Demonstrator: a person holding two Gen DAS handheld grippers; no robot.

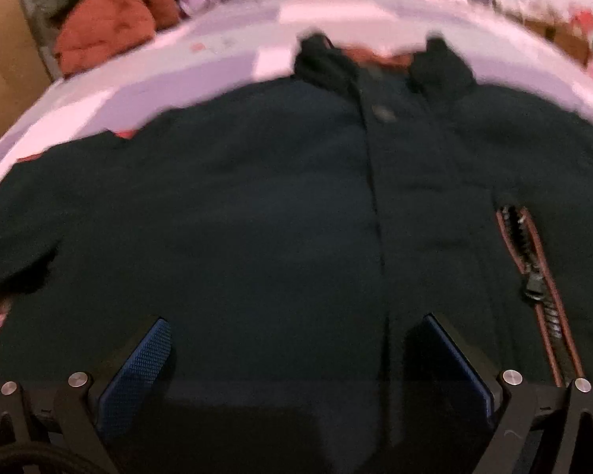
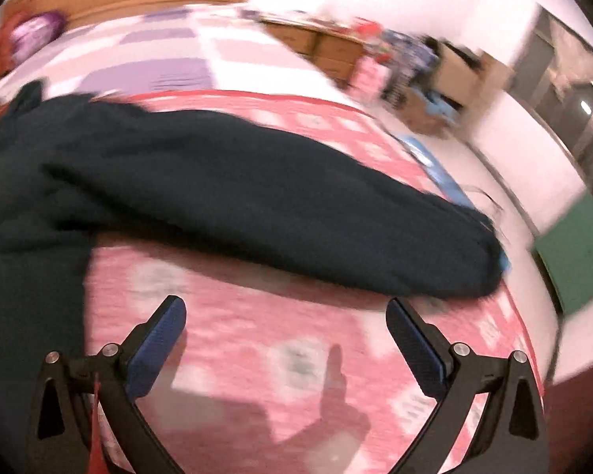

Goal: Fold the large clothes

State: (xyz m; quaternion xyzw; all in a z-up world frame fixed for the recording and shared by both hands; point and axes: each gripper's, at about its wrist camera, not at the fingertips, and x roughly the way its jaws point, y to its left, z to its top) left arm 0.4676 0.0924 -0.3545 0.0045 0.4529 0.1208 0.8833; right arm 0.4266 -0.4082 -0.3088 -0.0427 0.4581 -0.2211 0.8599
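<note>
Two grippers hang with jaws wide, gripping nothing: the left gripper [image 1: 292, 355] over the near front of a dark jacket [image 1: 257, 217] lying spread on the bed [image 1: 201, 63], the right gripper [image 2: 286, 339] over pink bedding [image 2: 257, 355], just near of the jacket's sleeve [image 2: 296, 213].

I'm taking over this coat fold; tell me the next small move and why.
Probably bring the right gripper forward onto the outstretched sleeve and close on it. Its jaws stand open and empty over the pink bedspread, and the dark coat lies flat, unfolded.
</note>
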